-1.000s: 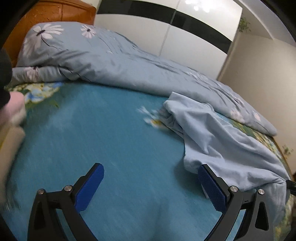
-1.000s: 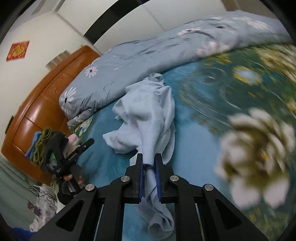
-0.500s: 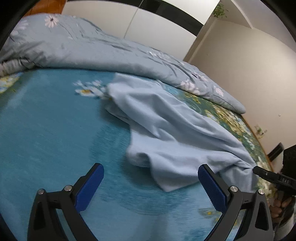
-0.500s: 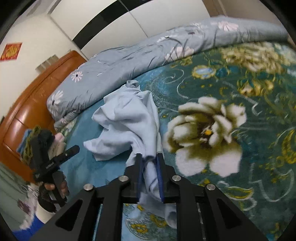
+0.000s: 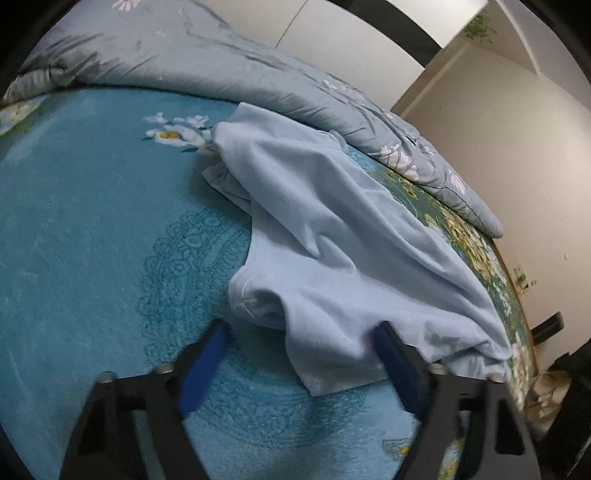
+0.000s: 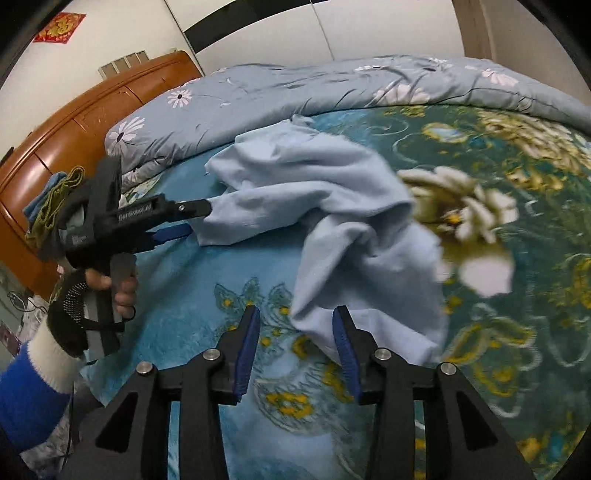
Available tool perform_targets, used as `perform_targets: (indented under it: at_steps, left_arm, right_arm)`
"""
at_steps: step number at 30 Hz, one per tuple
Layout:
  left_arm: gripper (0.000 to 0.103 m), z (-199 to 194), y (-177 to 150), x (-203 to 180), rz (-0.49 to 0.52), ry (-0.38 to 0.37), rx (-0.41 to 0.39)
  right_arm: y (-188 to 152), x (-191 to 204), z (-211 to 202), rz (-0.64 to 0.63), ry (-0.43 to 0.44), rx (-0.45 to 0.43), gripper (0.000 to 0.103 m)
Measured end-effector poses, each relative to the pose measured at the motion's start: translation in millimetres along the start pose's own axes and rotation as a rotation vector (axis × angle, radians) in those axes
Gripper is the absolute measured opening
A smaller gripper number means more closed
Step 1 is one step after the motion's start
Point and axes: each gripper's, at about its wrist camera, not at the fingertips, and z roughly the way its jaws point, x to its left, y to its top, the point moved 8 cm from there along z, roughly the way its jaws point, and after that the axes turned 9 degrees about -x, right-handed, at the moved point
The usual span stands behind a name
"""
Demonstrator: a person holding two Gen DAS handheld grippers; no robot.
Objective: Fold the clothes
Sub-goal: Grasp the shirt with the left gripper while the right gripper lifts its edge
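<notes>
Here, both grippers' jaws apart, left gripper and right gripper over the crumpled blue garment.

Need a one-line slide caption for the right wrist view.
Right gripper open at a crumpled light blue shirt on the bed; left gripper at its far edge.

The setting was a home bedroom. A bed with a floral blanket carried a rolled duvet. A wooden headboard and white wardrobe doors stood behind.
</notes>
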Motion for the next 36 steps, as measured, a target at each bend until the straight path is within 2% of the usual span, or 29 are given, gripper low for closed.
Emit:
perform_targets:
  at_steps: [1,2,3,5,6,7,10,13,22,25,30,36]
  left_arm:
    - [0.063,0.3,1.2,1.7,-0.018,-0.002,0.005]
    - [0.050,1.3,0.8,1.4,-0.031,-0.009,0.012]
    - [0.044,2.6,0.0,0.6,-0.043,-0.017,0.018]
    - [0.018,4.8,-2.0,0.1,-0.052,-0.010,0.032]
    - [0.015,5.5,-1.4,-1.8,-0.052,-0.007,0.031]
    - [0.014,3.1,-0.6,-2.6,-0.052,-0.009,0.023]
    - [0.012,-13.7,11.5,-9.2,-0.029,-0.027,-0.040]
    - [0.011,-40.9,36.8,-19.6,0.011,-0.038,-0.131]
    - [0.011,-159.2,164.3,-65.8,0.157,-0.044,-0.463]
    - [0.011,-204.3,191.8,-71.8,0.195,-0.046,-0.551]
    - [0.011,-278.8,223.4,-88.2,0.267,-0.033,-0.701]
    - [0.011,-364.7,244.3,-98.3,0.313,-0.035,-0.853]
  right_arm:
    - [-0.7,-1.5,4.9,0.006,-0.014,0.002,0.042]
    - [-1.4,-3.1,9.7,0.012,-0.028,0.004,0.042]
    - [-2.2,-4.4,12.5,0.022,-0.034,0.007,0.042]
    - [-3.2,-7.7,14.7,0.050,-0.039,0.009,0.038]
    - [-2.1,-10.3,13.4,0.063,-0.047,0.003,0.019]
    - [-0.5,-13.1,11.4,0.074,-0.057,-0.002,0.005]
    - [12.4,-22.9,-2.3,0.096,-0.087,-0.040,0.004]
    - [40.8,-32.2,-28.8,0.073,-0.152,-0.123,0.003]
    - [164.9,-33.0,-123.0,-0.024,-0.279,-0.410,0.003]
    - [197.2,-22.6,-152.5,-0.046,-0.281,-0.496,0.003]
    - [226.9,6.1,-183.5,-0.086,-0.244,-0.587,0.003]
    - [235.0,23.0,-199.5,-0.094,-0.187,-0.644,0.003]
